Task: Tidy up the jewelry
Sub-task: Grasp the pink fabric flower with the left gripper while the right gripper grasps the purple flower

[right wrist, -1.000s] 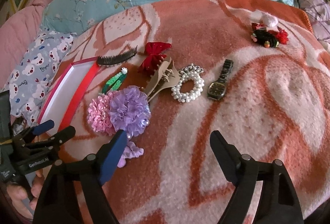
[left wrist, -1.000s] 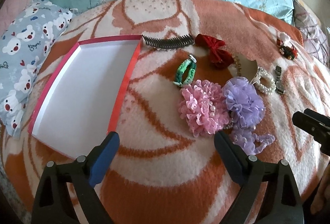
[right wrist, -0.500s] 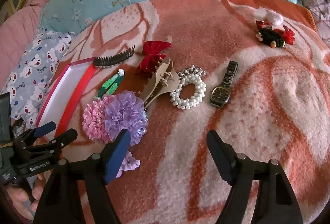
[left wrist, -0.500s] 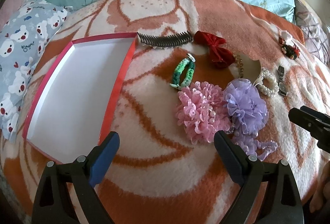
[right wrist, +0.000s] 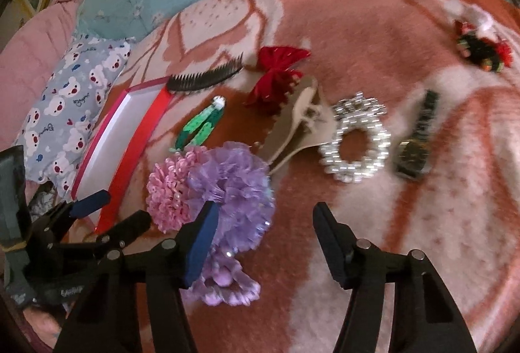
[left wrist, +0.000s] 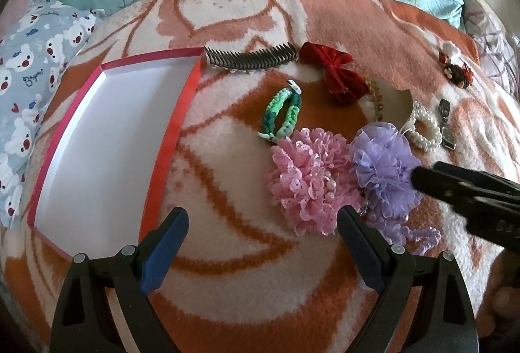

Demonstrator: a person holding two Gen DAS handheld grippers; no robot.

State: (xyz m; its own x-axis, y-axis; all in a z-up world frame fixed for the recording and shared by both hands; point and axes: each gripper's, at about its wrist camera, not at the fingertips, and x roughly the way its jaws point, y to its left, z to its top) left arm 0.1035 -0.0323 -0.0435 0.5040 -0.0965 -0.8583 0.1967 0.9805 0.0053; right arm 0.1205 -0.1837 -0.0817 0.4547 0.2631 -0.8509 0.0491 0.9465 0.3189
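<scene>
Both grippers hover over the orange-and-white blanket (left wrist: pixel 247 297) on the bed. The left gripper (left wrist: pixel 260 241) has its fingers spread wide, nothing between them, pointing at blanket between the red-rimmed box (left wrist: pixel 182 106) and the pink flower hair tie (left wrist: pixel 308 180). The right gripper (right wrist: pixel 263 237) is spread wide too, its left blue finger (right wrist: pixel 201 242) over the near edge of the purple flower hair tie (right wrist: pixel 234 187); whether it touches, I cannot tell. In the right wrist view, the beige claw clip (right wrist: pixel 302 125) lies at 12 o'clock, the pearl bracelet (right wrist: pixel 356 141) and wristwatch (right wrist: pixel 416 141) at 1 o'clock. At 11 o'clock sit the green clip (right wrist: pixel 198 127), dark comb (right wrist: pixel 204 78) and red bow (right wrist: pixel 279 73). The box holds nothing.
</scene>
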